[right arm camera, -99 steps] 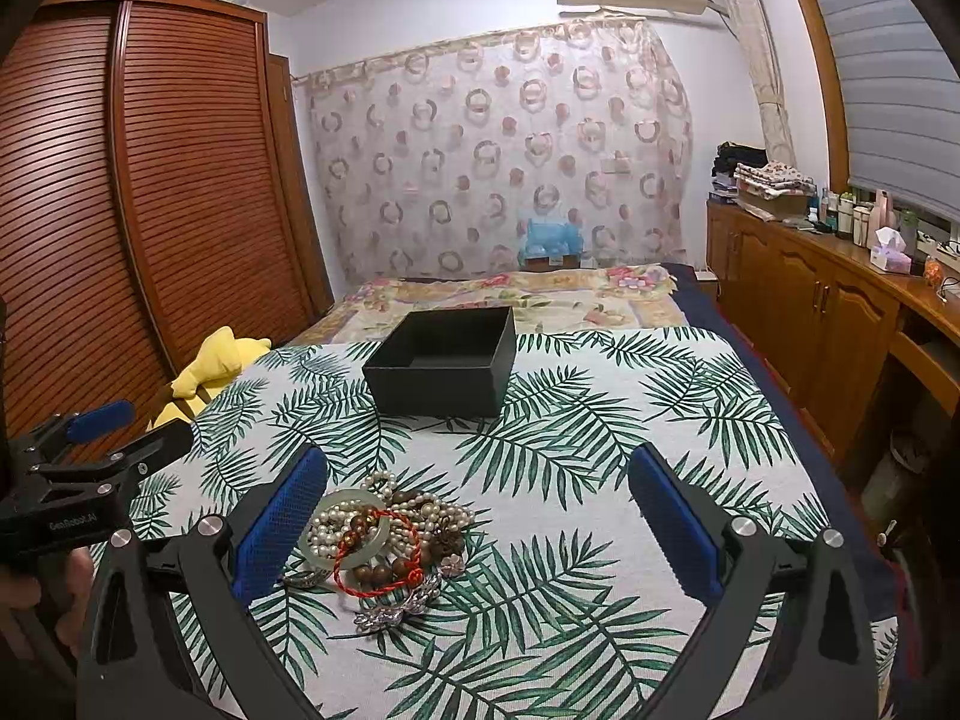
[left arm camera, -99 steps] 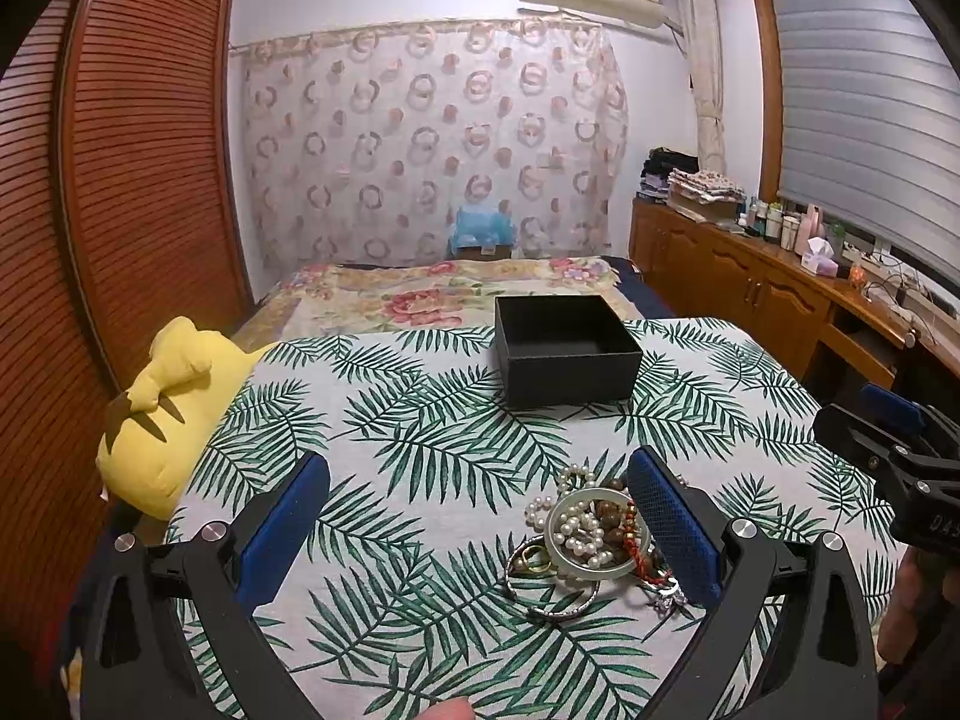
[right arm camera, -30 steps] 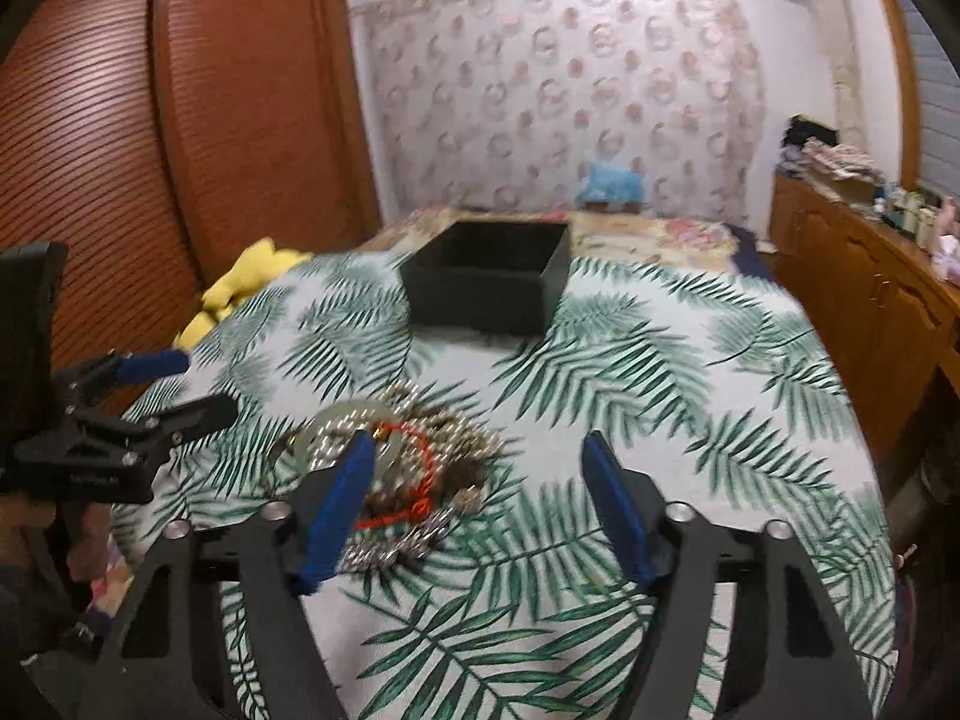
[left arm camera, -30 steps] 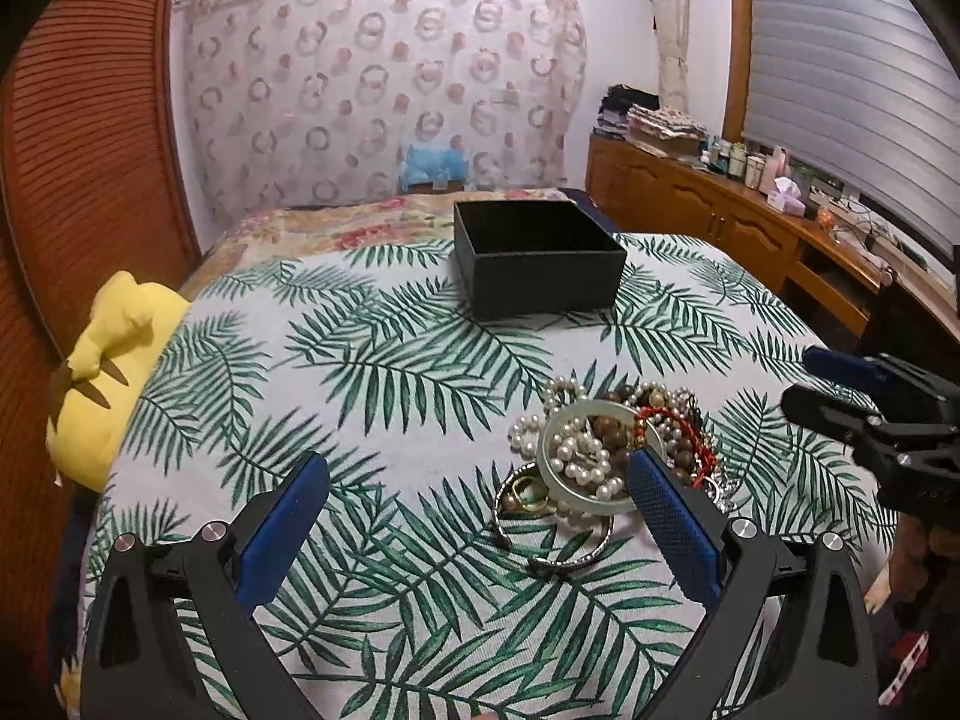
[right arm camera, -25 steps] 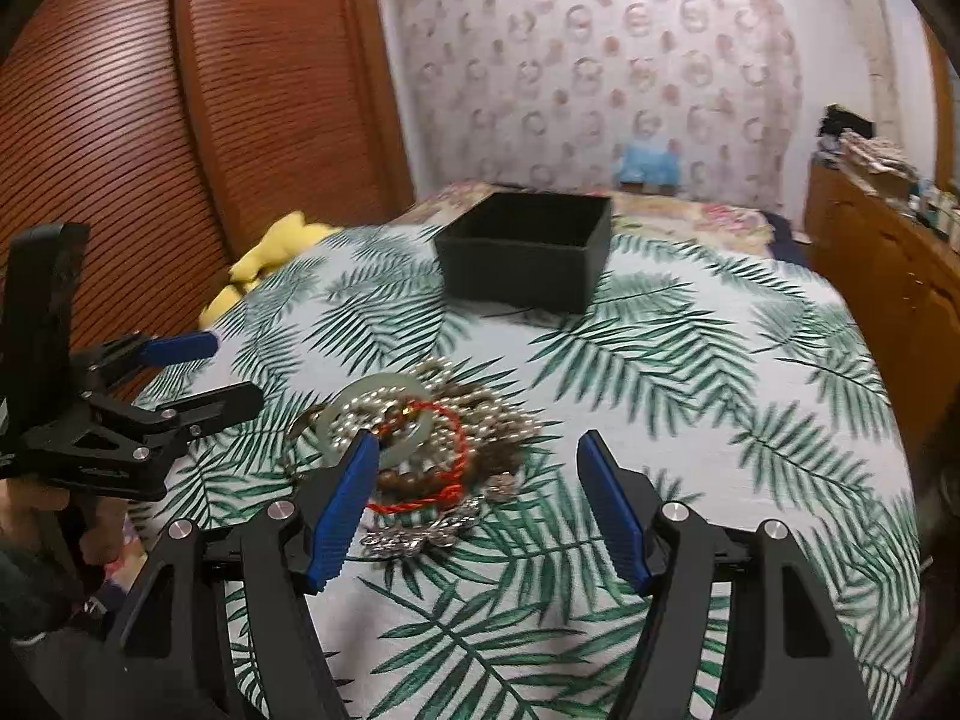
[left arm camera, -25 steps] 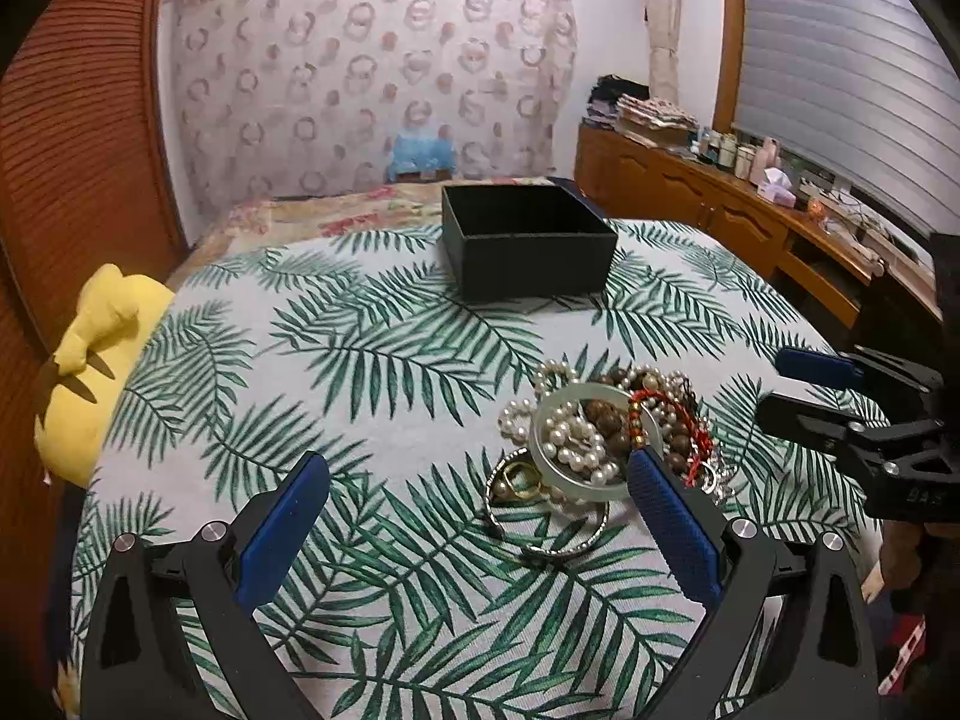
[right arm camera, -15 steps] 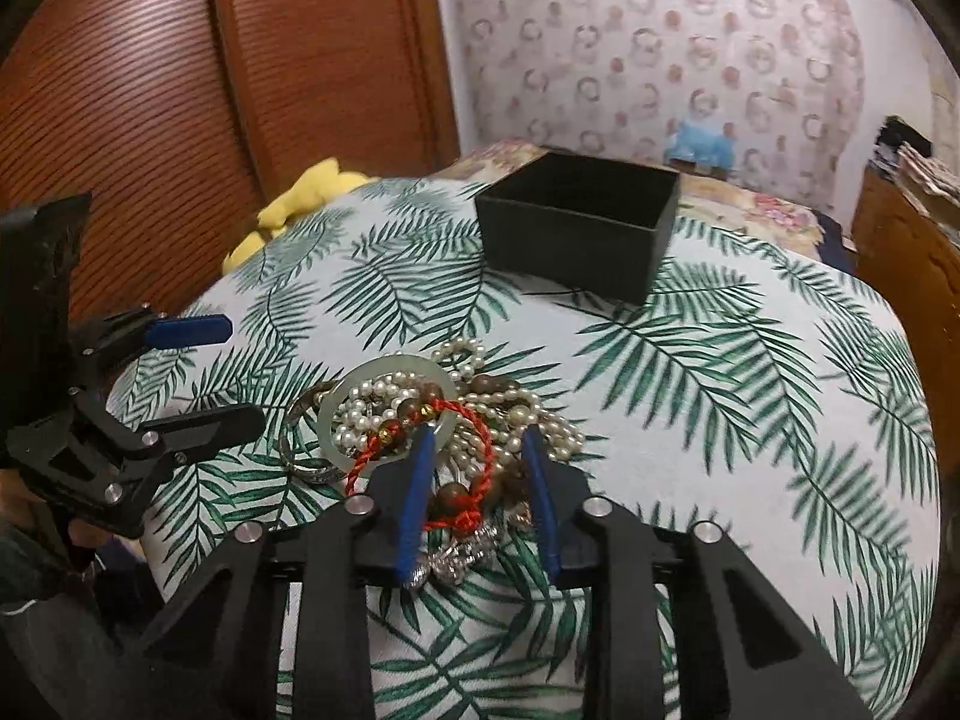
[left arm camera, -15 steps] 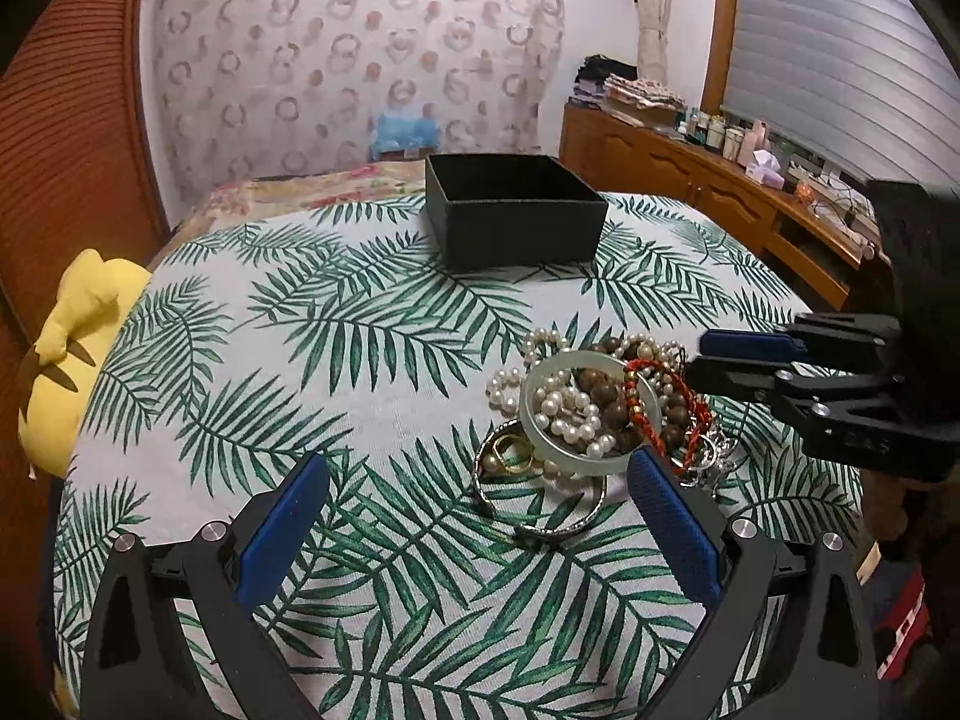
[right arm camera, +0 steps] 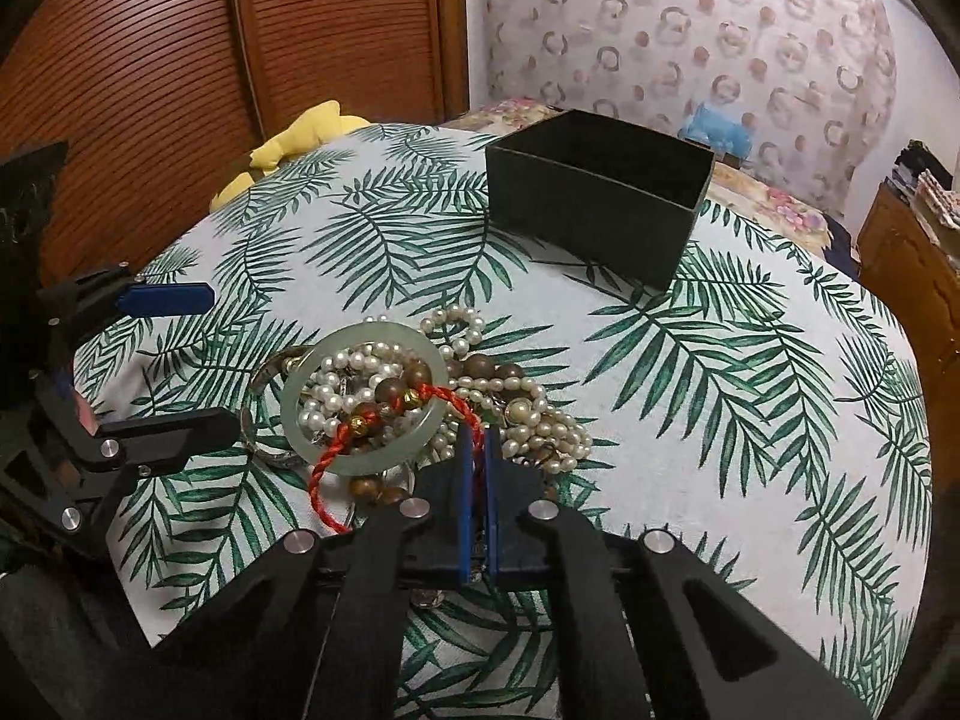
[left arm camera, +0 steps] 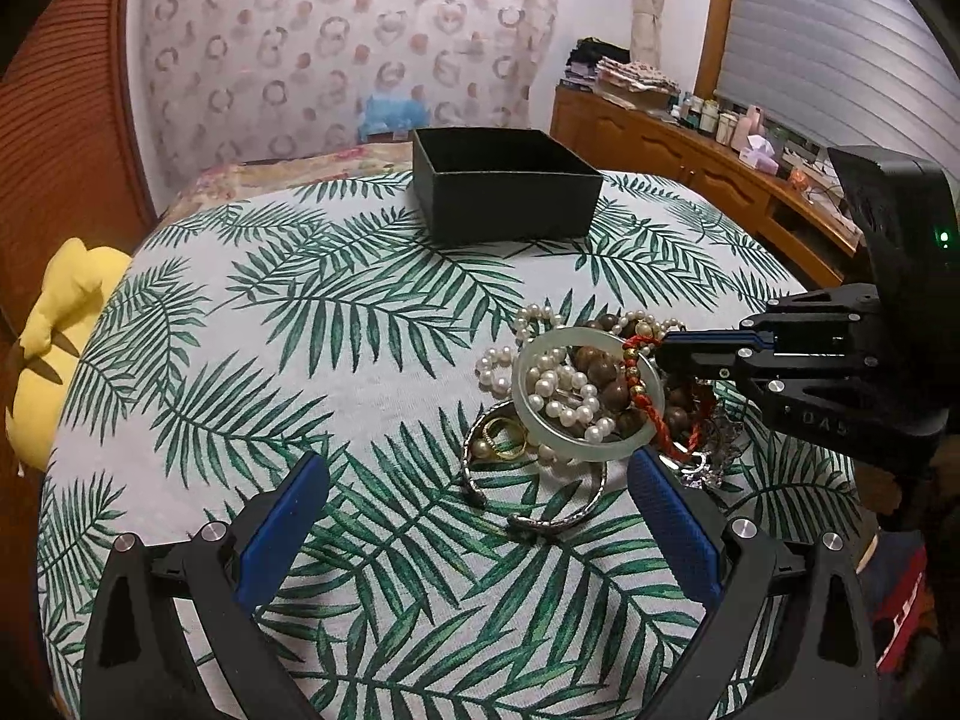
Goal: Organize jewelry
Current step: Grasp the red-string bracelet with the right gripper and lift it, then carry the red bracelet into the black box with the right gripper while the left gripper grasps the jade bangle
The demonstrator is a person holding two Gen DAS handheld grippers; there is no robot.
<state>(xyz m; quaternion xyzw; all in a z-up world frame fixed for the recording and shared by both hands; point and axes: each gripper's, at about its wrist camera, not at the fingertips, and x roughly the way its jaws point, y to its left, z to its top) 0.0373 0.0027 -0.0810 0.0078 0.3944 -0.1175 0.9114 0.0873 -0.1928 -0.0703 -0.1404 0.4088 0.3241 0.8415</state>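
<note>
A heap of jewelry lies on the palm-leaf cloth: a pale green jade bangle point(left arm camera: 591, 393) point(right arm camera: 366, 399), pearl strands point(right arm camera: 456, 324), brown wooden beads point(right arm camera: 390, 390), a silver bangle point(left arm camera: 540, 516) and a red braided cord bracelet point(right arm camera: 324, 474) point(left arm camera: 645, 396). My right gripper point(right arm camera: 476, 438) point(left arm camera: 666, 351) is shut on the red cord at the heap's right side. My left gripper point(left arm camera: 477, 483) is open and empty, just in front of the heap; its fingers point(right arm camera: 168, 300) show at the left of the right wrist view. An open black box point(left arm camera: 504, 183) point(right arm camera: 600, 192) stands behind the heap.
A yellow plush toy point(left arm camera: 54, 336) lies at the cloth's left edge. Wooden slatted wardrobe doors point(right arm camera: 180, 60) stand on the left. A wooden sideboard point(left arm camera: 690, 150) with bottles runs along the right wall. A patterned curtain point(left arm camera: 336, 60) hangs behind.
My right gripper has moved into the heap and shut on the red cord bracelet. My left gripper has moved closer to the heap and stays open.
</note>
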